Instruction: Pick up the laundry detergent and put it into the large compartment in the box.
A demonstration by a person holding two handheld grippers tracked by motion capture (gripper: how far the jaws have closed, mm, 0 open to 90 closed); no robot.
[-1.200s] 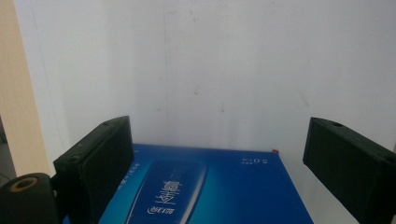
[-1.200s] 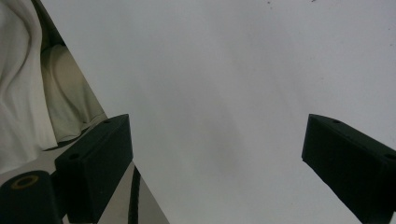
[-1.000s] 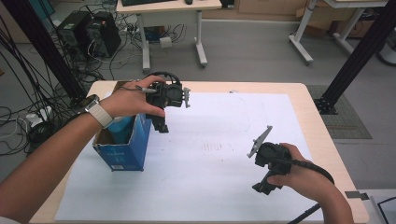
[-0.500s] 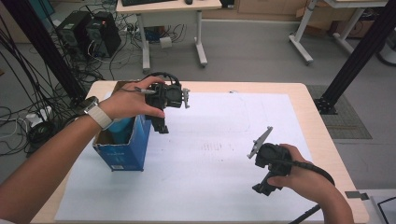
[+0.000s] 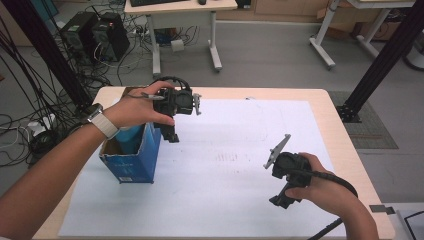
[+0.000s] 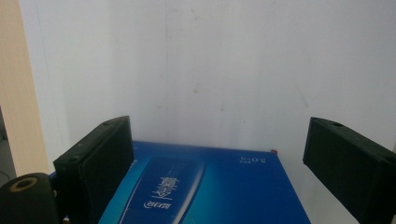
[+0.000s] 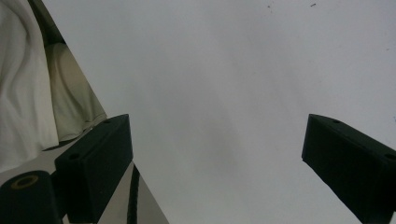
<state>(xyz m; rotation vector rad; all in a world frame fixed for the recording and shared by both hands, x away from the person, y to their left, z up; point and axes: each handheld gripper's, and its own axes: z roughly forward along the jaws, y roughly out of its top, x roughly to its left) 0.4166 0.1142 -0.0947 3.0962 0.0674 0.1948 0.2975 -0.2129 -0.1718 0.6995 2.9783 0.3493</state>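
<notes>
The person's left hand (image 5: pixel 137 107) holds the left gripper (image 5: pixel 171 134) just above the far right corner of an open blue box (image 5: pixel 131 159), which stands on the white sheet (image 5: pixel 225 190) toward the left side of the table (image 5: pixel 345 145). The gripper points downward, its tips close beside the box's upper edge without pressing on it — in the left gripper view the box's blue face (image 6: pixel 205 191) with pale lettering lies below and between the two black jaws, which stand wide apart with nothing clamped between them. The box's top is open and something pale blue sits inside it, though I cannot tell what it is. A watch with a light strap (image 5: pixel 100 120) is on that wrist. Over at the near right of the sheet, the right hand (image 5: pixel 320 190) holds the right gripper (image 5: pixel 281 201) low over the paper, well apart from the box, its grey three-cornered plate (image 5: pixel 277 150) tilted up toward the middle of the table. Its jaws are also spread wide and empty — the right gripper view looks past them onto bare white paper, with a fold of pale cloth (image 7: pixel 28 88) at its left edge.
</notes>
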